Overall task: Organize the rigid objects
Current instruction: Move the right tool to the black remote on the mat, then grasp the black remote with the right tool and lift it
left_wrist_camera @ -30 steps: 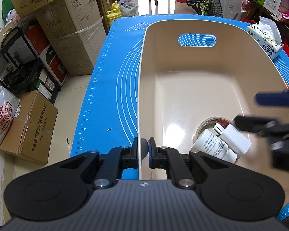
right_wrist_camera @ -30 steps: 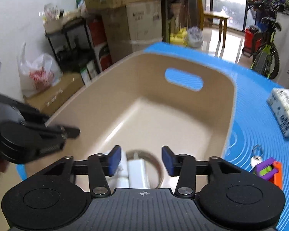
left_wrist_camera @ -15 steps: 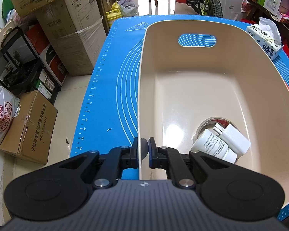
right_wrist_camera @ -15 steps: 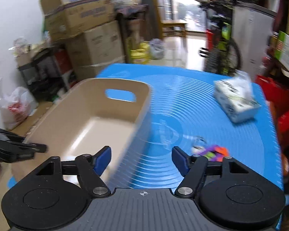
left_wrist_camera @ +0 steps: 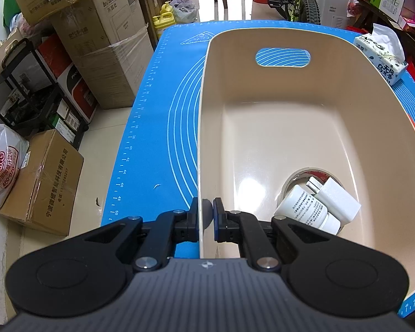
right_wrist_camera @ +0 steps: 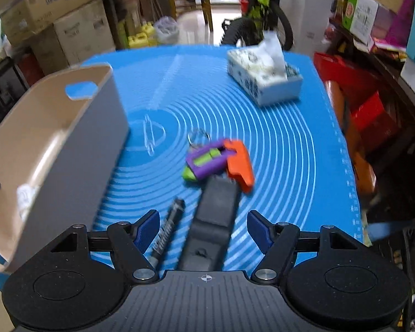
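My left gripper [left_wrist_camera: 206, 215] is shut on the near-left rim of the beige bin [left_wrist_camera: 265, 41]. In the bin lie a white bottle [left_wrist_camera: 304, 211], a white charger [left_wrist_camera: 337, 197] and a tape roll [left_wrist_camera: 293, 178]. My right gripper [right_wrist_camera: 203, 229] is open and empty above the blue mat [right_wrist_camera: 290, 144], right of the bin [right_wrist_camera: 55, 149]. Between its fingers lie a long black object [right_wrist_camera: 213, 215] and a black marker [right_wrist_camera: 167, 228]. Ahead of them lie a purple-green toy with a key ring [right_wrist_camera: 204, 163] and an orange piece [right_wrist_camera: 239, 167].
A tissue box [right_wrist_camera: 264, 83] stands at the mat's far right, also in the left wrist view [left_wrist_camera: 381, 55]. Cardboard boxes [left_wrist_camera: 96, 44] and a rack stand on the floor left of the table. A bicycle [right_wrist_camera: 257, 25] and cluttered shelves are behind and to the right.
My right gripper has swung out of the bin to the right, over the mat, and now faces the loose objects. My left gripper has kept its hold on the bin rim.
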The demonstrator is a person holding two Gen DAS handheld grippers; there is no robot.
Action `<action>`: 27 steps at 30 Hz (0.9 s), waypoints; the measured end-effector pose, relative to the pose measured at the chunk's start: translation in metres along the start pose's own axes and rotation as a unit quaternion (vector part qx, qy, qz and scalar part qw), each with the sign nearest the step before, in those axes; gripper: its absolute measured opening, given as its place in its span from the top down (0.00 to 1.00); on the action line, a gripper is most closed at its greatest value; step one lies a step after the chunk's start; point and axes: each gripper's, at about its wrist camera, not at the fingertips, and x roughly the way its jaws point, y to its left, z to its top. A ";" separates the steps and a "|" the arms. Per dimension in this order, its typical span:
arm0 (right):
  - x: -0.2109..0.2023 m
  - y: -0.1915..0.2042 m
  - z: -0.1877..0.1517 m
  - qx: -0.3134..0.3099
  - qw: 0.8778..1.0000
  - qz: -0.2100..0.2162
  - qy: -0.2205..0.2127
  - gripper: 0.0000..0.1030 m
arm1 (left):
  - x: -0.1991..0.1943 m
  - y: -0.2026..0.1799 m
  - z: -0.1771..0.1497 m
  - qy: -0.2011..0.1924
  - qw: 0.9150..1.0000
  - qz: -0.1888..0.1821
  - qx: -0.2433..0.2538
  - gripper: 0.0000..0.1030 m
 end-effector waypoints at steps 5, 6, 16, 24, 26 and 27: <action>0.017 0.000 -0.007 0.003 0.999 -0.006 0.040 0.27 | 0.000 -0.001 0.000 0.000 1.000 0.002 0.000 0.90; 0.019 0.001 -0.009 0.002 0.999 -0.007 0.048 0.27 | 0.000 -0.002 0.000 0.000 1.000 0.001 -0.001 0.90; 0.051 0.003 -0.019 0.017 0.996 -0.019 0.082 0.29 | 0.000 -0.003 0.000 0.000 1.000 0.001 -0.002 0.90; 0.054 0.013 -0.024 0.003 0.997 -0.042 0.058 0.43 | 0.000 -0.003 0.000 0.000 1.000 0.001 -0.001 0.90; 0.051 0.017 -0.026 -0.005 0.998 -0.040 0.052 0.45 | 0.000 -0.002 0.000 0.000 1.000 0.001 -0.002 0.90; 0.051 0.018 -0.026 -0.005 0.998 -0.041 0.050 0.46 | 0.000 -0.003 0.000 0.000 1.000 0.001 -0.002 0.90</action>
